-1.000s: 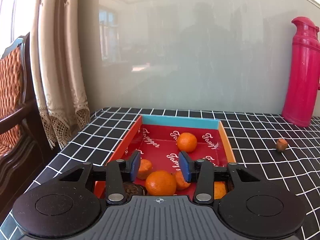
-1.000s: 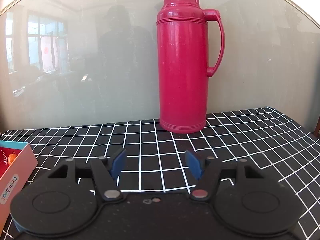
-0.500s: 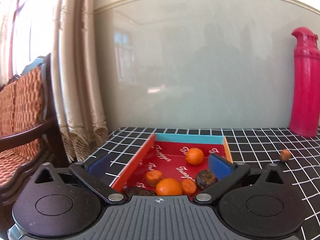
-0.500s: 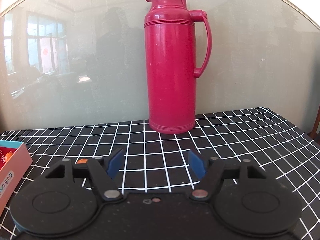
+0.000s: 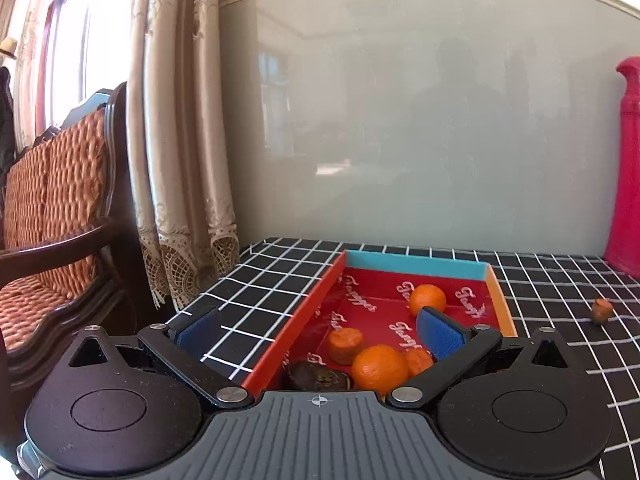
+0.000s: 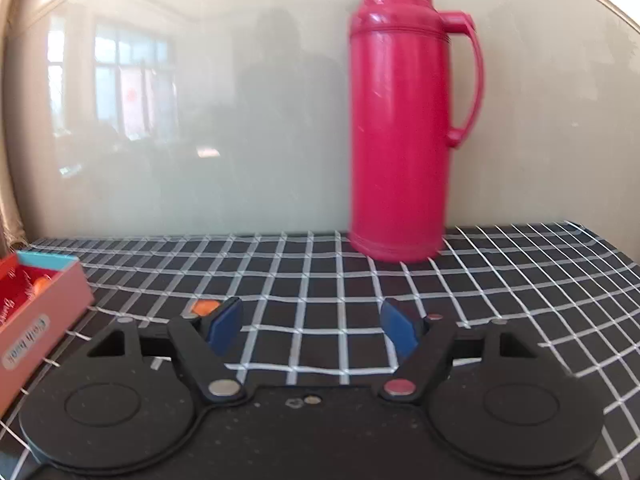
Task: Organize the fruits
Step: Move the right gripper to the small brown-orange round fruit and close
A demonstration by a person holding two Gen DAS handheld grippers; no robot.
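Left gripper (image 5: pixel 318 330): I hold it spread wide and empty, low over the near end of the red box (image 5: pixel 416 270) — one finger outside the box wall, the other above the fruit.
Right gripper (image 6: pixel 312 324): spread too, nothing between its fingers, over the black checked cloth (image 6: pixel 520 280).
Fruit in box: a large orange (image 5: pixel 379 368), a second orange (image 5: pixel 428 299) further back, small orange-brown pieces (image 5: pixel 346 345) and a dark fruit (image 5: pixel 318 376).
Stray fruit: one small brown piece (image 5: pixel 602 311) lies alone on the cloth, well apart from the box.
Handling: I judge it light, round, apt to roll — pinch across its middle, gently.
Hard to read: the right view is blurred; an orange shape (image 6: pixel 205 306) behind the left finger is half hidden. The dark fruit is cut off by my gripper body.
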